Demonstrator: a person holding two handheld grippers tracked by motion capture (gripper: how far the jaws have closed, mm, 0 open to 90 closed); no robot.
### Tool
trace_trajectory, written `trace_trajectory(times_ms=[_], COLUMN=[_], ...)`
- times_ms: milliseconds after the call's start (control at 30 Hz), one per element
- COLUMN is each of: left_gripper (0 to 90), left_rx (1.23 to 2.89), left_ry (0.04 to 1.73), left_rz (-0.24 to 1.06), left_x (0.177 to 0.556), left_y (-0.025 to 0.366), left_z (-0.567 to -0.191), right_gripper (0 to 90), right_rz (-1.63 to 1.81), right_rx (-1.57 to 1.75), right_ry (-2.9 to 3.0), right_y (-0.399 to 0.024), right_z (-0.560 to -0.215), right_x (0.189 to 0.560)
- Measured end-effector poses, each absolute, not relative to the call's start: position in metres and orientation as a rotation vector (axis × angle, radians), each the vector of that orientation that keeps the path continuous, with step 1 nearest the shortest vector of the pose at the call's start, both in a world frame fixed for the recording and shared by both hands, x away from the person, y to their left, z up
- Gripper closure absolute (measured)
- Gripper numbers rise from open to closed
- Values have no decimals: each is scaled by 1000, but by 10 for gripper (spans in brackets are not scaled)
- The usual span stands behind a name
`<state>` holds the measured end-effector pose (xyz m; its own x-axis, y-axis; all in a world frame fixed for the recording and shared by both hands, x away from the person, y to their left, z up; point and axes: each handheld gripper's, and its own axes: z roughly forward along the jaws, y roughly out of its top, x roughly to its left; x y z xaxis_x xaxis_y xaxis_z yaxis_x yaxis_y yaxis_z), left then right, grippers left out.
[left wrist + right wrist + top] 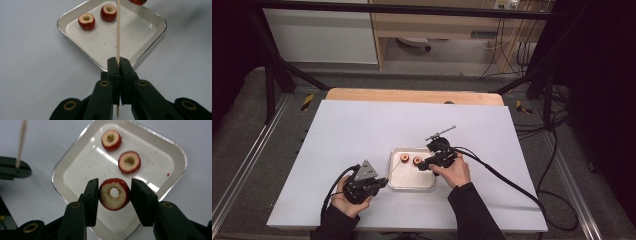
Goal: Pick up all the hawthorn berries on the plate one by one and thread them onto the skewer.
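Note:
My right gripper (pixel 115 185) is shut on a cored red fruit piece (pixel 114 194), whose pale cut face with its round hole looks at the camera, held just above a shallow metal tray (pixel 75 175). Two more cored red pieces (pixel 111 139) (pixel 129 162) lie in the tray. My left gripper (pixel 120 62) is shut on a thin wooden skewer (pixel 118 30) that points out over the tray (pixel 155 42) toward the held piece (pixel 137 1). In the high view the left gripper (pixel 382 184) sits left of the tray (pixel 412 188), the right gripper (pixel 424 165) over its right side.
The tray rests near the front middle of a white table top (pixel 362 130) with a wooden edge at the back. A black cable (pixel 502 177) trails right from the right gripper. Dark frame bars and floor cables surround the table.

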<state>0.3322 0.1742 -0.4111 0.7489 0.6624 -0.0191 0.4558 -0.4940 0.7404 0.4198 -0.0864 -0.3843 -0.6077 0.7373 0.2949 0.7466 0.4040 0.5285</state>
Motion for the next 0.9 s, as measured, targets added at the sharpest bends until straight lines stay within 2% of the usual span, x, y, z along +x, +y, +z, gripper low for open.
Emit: trace_trajectory(times_ms=[233, 900], left_gripper=[883, 883], left_rx=[2116, 1968], left_ry=[871, 989], left_rz=[345, 292], left_x=[330, 326], left_y=[175, 178], left_z=[-410, -411], right_gripper=[597, 599], right_rz=[-1336, -2025], right_rx=[-1457, -1559], right_ry=[-2485, -1928], right_y=[-94, -77], right_z=[-371, -378], right_x=[411, 406])
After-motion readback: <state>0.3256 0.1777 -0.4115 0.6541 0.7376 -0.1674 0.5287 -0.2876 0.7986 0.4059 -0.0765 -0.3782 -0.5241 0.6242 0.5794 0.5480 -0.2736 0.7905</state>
